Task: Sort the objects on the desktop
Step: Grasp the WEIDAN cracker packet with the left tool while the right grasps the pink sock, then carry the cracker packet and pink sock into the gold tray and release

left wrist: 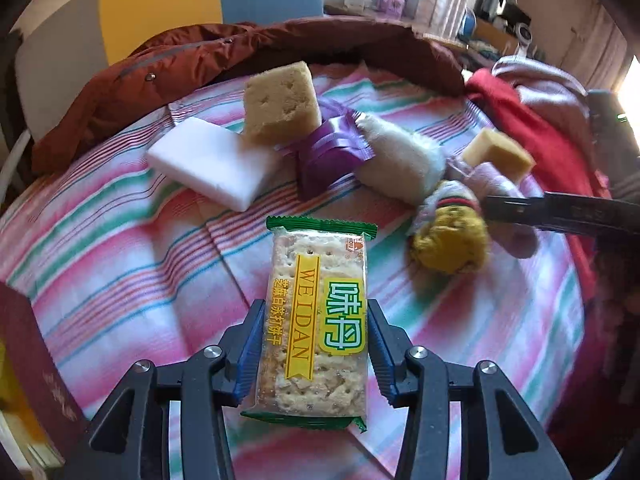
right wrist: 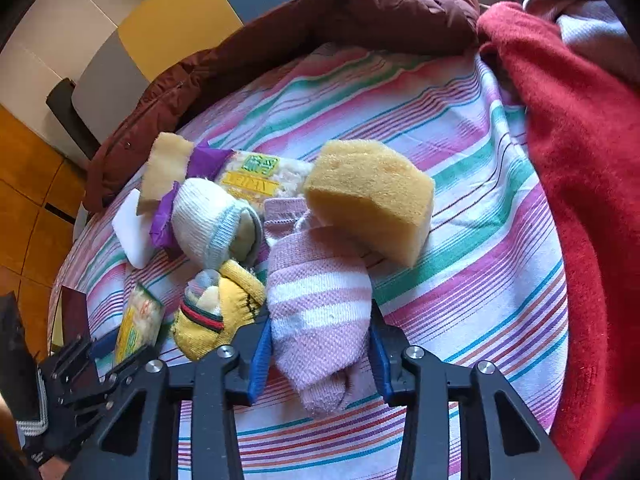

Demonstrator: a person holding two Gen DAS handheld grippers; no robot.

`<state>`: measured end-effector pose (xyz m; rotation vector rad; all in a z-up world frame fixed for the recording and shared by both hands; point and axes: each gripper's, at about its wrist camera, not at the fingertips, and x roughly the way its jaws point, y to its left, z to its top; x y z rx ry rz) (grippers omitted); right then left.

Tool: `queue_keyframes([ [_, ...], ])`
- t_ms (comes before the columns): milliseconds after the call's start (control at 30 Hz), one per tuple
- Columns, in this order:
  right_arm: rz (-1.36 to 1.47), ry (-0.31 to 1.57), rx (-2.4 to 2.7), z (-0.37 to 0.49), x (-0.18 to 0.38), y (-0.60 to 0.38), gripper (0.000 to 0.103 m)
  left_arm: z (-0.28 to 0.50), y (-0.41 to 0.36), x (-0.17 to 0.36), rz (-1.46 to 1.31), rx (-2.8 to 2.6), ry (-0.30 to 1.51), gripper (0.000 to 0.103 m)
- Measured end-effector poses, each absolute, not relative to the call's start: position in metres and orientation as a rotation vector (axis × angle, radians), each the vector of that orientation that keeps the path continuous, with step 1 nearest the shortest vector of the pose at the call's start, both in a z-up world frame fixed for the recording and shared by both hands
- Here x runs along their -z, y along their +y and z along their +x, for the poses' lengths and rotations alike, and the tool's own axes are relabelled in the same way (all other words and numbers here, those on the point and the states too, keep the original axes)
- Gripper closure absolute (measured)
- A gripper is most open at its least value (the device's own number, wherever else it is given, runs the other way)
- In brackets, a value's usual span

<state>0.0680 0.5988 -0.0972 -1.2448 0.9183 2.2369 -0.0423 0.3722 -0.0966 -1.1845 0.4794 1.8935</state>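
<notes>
My left gripper is shut on a green-edged cracker pack and holds it over the striped cloth. My right gripper is shut on a pink-and-white striped sock. A yellow sponge leans on that sock's far end. A yellow sock ball, a white sock ball, a purple wrapper, a white block, a tan sponge and a second cracker pack lie in a pile behind.
A maroon jacket rings the far edge of the table. A red cloth lies along the right side. A dark red box stands at the near left. A wooden floor lies beyond the table.
</notes>
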Motion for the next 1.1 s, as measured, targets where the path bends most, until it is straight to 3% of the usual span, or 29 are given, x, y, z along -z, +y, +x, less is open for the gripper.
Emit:
queue_keyframes([
  [333,-1.094,0.975,-2.461,0.076,0.066,0.585,0.061,-0.025,0.312,0.049,-1.13,-1.995,0.293,0.055],
  [600,-1.068,0.849,-2.678,0.072,0.041,0.549,0.061,-0.031,0.242,0.034,-1.144,-2.119,0.197,0.055],
  [1100,-1.271,0.711,-2.901,0.032,0.003,0.414,0.061,-0.074,0.093,0.037,-1.254,-2.391,-0.067,0.055],
])
